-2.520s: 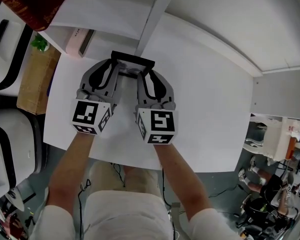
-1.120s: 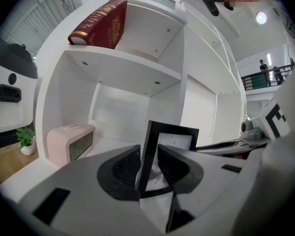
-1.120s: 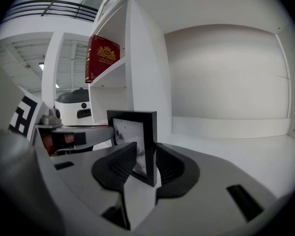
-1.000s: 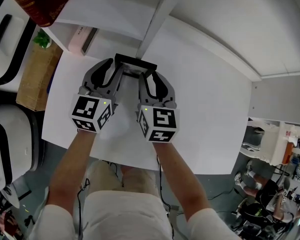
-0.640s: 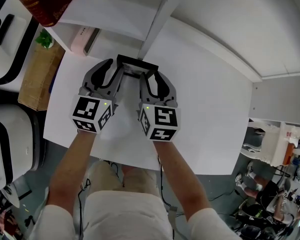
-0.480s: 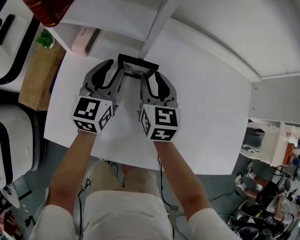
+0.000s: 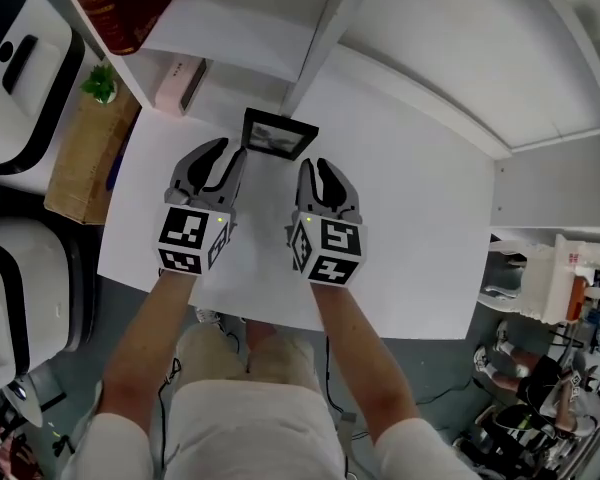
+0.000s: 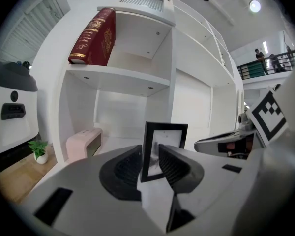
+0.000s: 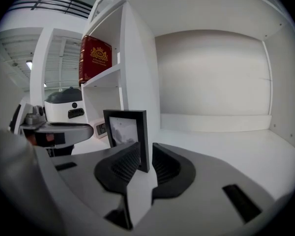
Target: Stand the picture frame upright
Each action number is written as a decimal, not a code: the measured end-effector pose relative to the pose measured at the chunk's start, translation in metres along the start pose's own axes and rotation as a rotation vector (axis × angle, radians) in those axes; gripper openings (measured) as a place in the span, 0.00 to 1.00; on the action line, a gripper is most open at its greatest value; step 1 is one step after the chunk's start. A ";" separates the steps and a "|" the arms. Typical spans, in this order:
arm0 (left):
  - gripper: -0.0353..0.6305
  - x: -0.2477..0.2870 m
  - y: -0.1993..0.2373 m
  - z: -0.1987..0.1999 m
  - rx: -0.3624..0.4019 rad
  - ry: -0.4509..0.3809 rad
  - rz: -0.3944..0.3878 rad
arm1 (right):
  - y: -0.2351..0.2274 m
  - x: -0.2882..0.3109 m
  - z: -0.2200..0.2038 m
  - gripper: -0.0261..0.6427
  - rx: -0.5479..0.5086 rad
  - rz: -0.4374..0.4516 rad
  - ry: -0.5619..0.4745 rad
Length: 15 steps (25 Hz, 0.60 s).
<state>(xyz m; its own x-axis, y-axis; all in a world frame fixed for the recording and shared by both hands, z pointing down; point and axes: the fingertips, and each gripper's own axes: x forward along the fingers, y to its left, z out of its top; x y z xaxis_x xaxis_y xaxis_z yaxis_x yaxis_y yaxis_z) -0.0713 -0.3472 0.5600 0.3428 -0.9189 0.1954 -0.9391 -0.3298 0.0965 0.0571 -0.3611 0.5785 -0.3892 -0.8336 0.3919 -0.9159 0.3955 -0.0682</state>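
Picture frame [image 7: 279, 135]: black rim, grey picture, upright, long side vertical, facing the person
Left gripper [image 7: 230, 154]: jaws ajar, empty
Right gripper [image 7: 317, 167]: jaws just closing, ajar, empty

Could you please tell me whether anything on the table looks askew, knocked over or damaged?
Nothing stands out. The picture frame stands upright on the white table, with no visible damage and nothing spilled around it.

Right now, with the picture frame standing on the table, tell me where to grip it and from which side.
Probably pinch the picture frame by a vertical side bar, coming from the front across the table. It stands upright facing the person, thin edges exposed; the shelf divider stands close behind.
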 end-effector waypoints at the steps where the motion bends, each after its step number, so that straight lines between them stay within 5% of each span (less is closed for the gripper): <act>1: 0.21 -0.006 0.000 -0.003 0.004 0.013 -0.001 | 0.000 -0.005 -0.001 0.15 0.006 -0.011 0.002; 6: 0.08 -0.042 0.000 -0.003 -0.002 0.040 -0.005 | 0.006 -0.041 -0.007 0.06 0.033 -0.054 0.012; 15: 0.08 -0.127 -0.008 0.021 -0.029 0.038 -0.031 | 0.026 -0.128 -0.001 0.05 0.126 -0.086 -0.006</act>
<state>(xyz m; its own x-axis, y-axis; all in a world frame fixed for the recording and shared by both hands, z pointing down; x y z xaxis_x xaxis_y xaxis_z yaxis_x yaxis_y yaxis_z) -0.1081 -0.2320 0.5142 0.3731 -0.8991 0.2289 -0.9270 -0.3513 0.1313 0.0832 -0.2441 0.5272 -0.3090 -0.8646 0.3962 -0.9508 0.2715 -0.1492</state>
